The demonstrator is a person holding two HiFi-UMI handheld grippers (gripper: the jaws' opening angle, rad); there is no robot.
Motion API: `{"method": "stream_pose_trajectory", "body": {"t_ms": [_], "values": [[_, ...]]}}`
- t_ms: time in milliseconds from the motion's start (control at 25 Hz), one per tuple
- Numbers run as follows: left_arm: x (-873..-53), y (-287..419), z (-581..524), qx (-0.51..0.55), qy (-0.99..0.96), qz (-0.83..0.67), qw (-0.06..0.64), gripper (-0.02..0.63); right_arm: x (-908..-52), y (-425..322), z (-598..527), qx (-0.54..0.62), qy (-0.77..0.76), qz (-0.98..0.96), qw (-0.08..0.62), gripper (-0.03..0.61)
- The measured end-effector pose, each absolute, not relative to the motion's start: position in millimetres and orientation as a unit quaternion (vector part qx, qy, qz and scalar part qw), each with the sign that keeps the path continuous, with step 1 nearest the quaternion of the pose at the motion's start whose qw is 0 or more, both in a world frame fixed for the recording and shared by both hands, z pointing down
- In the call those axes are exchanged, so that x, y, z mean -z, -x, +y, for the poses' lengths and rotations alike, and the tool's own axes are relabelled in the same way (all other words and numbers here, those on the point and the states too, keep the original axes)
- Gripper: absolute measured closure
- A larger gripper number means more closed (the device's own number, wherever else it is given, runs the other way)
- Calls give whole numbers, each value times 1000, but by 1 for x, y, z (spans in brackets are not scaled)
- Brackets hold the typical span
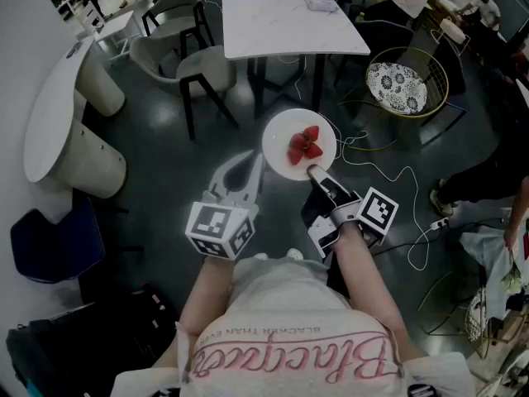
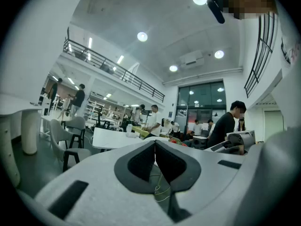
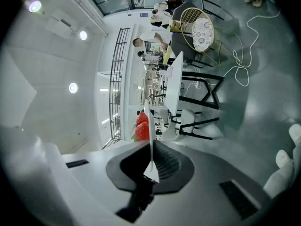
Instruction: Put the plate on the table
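Observation:
A white plate [image 1: 279, 141] carrying red strawberries [image 1: 304, 145] is held in the air over the dark floor, in front of the person's chest. My right gripper [image 1: 315, 172] is shut on its near rim. In the right gripper view the plate [image 3: 148, 119] shows edge-on between the jaws, with the strawberries [image 3: 142, 126] on its left side. My left gripper [image 1: 252, 168] is just left of the plate, its jaws shut with nothing in them [image 2: 154, 145]. The white square table [image 1: 281, 23] stands beyond the plate; it also shows ahead in the left gripper view [image 2: 113, 138].
Light chairs [image 1: 186, 64] stand left of the table. A wire chair with a patterned cushion [image 1: 401, 85] is at the right. Cables [image 1: 388, 176] trail on the floor. A long white counter [image 1: 54, 106] and a dark blue seat [image 1: 50, 242] are at the left. People stand around.

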State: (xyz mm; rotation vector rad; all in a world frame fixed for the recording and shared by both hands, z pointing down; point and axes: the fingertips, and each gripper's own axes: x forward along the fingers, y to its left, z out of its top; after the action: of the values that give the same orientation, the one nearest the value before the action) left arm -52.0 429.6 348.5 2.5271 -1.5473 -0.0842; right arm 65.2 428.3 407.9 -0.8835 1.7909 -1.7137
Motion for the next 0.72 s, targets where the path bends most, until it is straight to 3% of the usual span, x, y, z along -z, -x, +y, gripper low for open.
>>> {"method": "stream_pose_trajectory", "body": {"t_ms": [720], "values": [[-349, 81, 425, 46, -849, -520, 85, 609, -402, -52, 434, 609, 336, 673, 254, 566]]}}
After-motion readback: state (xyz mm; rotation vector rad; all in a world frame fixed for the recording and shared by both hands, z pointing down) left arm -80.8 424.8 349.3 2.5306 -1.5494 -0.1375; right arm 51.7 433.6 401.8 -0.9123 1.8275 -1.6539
